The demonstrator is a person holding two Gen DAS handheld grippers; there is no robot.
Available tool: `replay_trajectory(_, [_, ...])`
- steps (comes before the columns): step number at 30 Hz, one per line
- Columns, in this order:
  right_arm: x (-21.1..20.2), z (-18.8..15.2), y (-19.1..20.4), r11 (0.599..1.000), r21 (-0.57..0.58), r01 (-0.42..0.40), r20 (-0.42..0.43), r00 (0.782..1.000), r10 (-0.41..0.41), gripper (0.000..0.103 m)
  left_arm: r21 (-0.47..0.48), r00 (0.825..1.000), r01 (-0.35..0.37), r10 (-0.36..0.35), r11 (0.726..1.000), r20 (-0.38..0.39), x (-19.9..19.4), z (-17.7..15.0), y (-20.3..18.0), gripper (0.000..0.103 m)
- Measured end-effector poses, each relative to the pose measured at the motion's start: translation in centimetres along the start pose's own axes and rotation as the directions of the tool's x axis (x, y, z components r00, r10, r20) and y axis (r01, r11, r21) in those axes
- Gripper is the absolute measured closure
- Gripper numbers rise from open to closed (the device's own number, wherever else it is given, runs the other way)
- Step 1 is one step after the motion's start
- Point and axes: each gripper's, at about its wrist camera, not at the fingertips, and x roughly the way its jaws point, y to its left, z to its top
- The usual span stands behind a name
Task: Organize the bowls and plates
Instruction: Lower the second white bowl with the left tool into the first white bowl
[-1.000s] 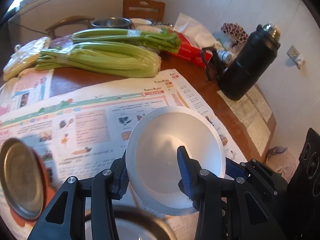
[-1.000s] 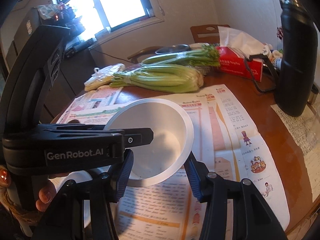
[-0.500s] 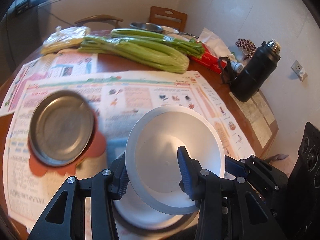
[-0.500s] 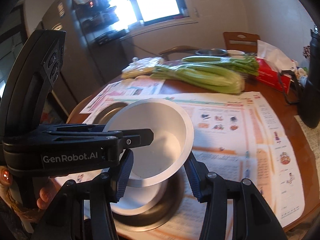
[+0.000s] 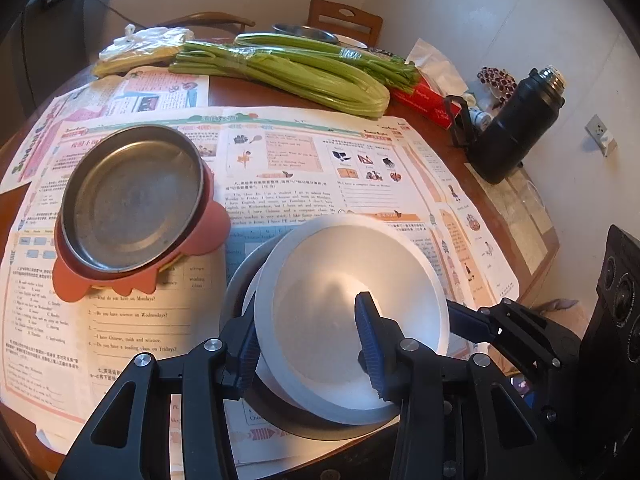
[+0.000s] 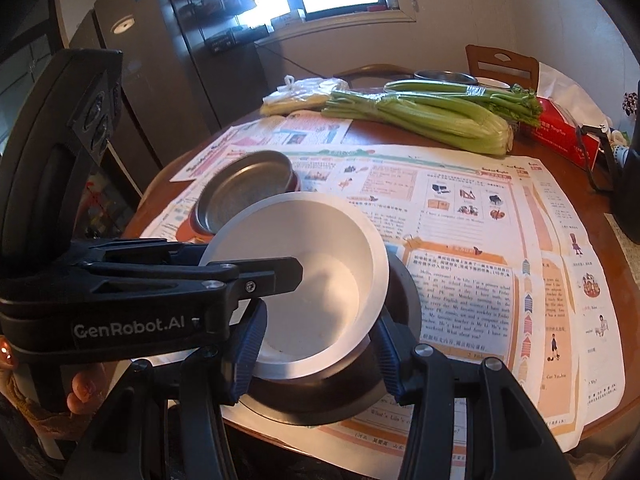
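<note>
A white bowl (image 5: 340, 304) is held by both grippers. My left gripper (image 5: 308, 340) is shut on its near rim, one finger inside and one outside. My right gripper (image 6: 316, 336) spans the bowl (image 6: 308, 272) from outside, its fingers at the bowl's sides. The bowl sits low in a dark metal dish (image 6: 404, 296) that shows under it in the left wrist view (image 5: 236, 280). A metal plate (image 5: 132, 200) rests on a red flower-shaped dish (image 5: 216, 220) to the left. It also shows in the right wrist view (image 6: 244, 188).
Newspaper (image 5: 280, 168) covers the round wooden table (image 5: 248, 92). Celery bunches (image 5: 296, 72), a plastic bag (image 5: 140, 48), a red tissue box (image 5: 424, 96) and a black thermos (image 5: 516, 128) stand at the back and right. A chair (image 5: 344, 20) is behind the table.
Both grippers have carried the white bowl back toward the near side and lowered it into the dark metal dish. The metal plate on the red dish has come into view at the left.
</note>
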Motion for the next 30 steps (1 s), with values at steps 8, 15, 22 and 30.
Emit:
replay_trajectory(8, [-0.1,-0.3,-0.2,0.999,-0.011,0.044,0.005,0.999,-0.044,0.051,-0.004,1.000,-0.011,0.011,1.000,0.011,-0.3,-0.4,0.3,0.058])
replay_trajectory(15, [-0.5,-0.4,-1.3,0.998,0.020,0.059,0.012,0.998,-0.060,0.051,0.018,0.991,-0.120,0.119,0.993,0.057,-0.9,-0.7,0.8,0.055])
replay_trajectory(22, [0.1,-0.7,-2.9,0.995,0.079,0.059,-0.015,0.998,-0.058,0.051,0.002,0.988,-0.143,0.143,0.990,0.056,-0.6,-0.9,1.9,0.048])
replay_trajectory(30, [0.7,-1.1,-3.5,0.991,0.134,0.011,-0.035,0.999,-0.007,0.046,-0.019,0.990,-0.137,0.137,0.990,0.031,0.7,-1.2,2.5,0.046])
